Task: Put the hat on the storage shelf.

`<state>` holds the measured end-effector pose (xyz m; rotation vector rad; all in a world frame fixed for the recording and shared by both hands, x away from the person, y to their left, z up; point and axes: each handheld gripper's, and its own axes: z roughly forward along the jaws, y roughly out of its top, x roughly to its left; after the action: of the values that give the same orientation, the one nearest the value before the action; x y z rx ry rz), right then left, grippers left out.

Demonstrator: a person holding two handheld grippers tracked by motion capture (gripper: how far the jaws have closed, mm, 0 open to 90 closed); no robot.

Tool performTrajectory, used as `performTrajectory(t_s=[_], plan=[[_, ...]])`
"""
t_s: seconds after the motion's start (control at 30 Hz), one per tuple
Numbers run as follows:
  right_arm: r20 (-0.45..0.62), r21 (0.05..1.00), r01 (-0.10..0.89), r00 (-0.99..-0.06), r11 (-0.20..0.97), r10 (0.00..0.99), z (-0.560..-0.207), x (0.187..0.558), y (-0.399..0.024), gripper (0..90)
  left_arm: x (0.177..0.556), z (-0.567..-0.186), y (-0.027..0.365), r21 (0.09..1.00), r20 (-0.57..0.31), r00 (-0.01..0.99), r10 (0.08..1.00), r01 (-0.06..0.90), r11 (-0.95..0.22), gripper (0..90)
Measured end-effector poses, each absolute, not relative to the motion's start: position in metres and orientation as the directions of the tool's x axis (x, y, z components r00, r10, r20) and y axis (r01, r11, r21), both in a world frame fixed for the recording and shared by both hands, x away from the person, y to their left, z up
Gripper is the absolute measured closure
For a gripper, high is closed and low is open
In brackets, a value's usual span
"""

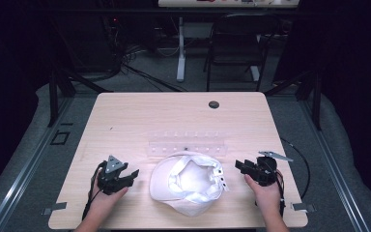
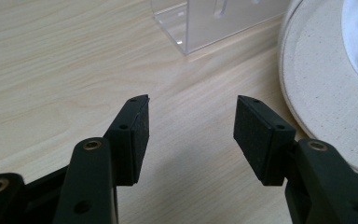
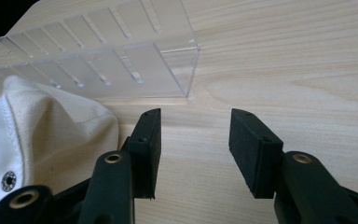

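I held both grippers — left gripper (image 1: 134, 173), right gripper (image 1: 239, 166) — jaws apart and empty, flanking the upturned white cap (image 1: 188, 183), presumably ready to grasp it.

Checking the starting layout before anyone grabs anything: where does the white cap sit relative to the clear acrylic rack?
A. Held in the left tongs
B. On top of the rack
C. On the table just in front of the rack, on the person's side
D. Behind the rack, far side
C: the white cap lies upside down on the table, just nearer the person than the clear acrylic rack, between two open, empty tongs.
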<state>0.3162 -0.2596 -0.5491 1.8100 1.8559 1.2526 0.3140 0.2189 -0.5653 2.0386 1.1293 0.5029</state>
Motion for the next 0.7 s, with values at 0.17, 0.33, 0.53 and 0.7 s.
performTrajectory(t_s=[0.17, 0.33, 0.53, 0.7], plan=[[0.377, 0.717, 0.682, -0.211, -0.140, 0.902, -0.545, 0.315, -0.255, 53.2, 0.313, -0.565, 0.217, 0.762, -0.036, 0.543, 0.839, 0.558, -0.329, 46.1], [0.397, 0.719, 0.684, -0.252, -0.129, 0.883, -0.537, 0.313, -0.247, 52.0, 0.312, -0.564, 0.217, 0.764, -0.036, 0.543, 0.839, 0.556, -0.327, 46.1], [0.439, 0.692, 0.710, -0.269, -0.132, 0.857, -0.527, 0.311, -0.240, 50.7, 0.312, -0.564, 0.216, 0.764, -0.029, 0.552, 0.833, 0.549, -0.337, 46.1], [0.475, 0.654, 0.744, -0.268, -0.133, 0.838, -0.514, 0.309, -0.237, 49.8, 0.311, -0.563, 0.215, 0.766, -0.032, 0.555, 0.831, 0.548, -0.336, 46.1]])
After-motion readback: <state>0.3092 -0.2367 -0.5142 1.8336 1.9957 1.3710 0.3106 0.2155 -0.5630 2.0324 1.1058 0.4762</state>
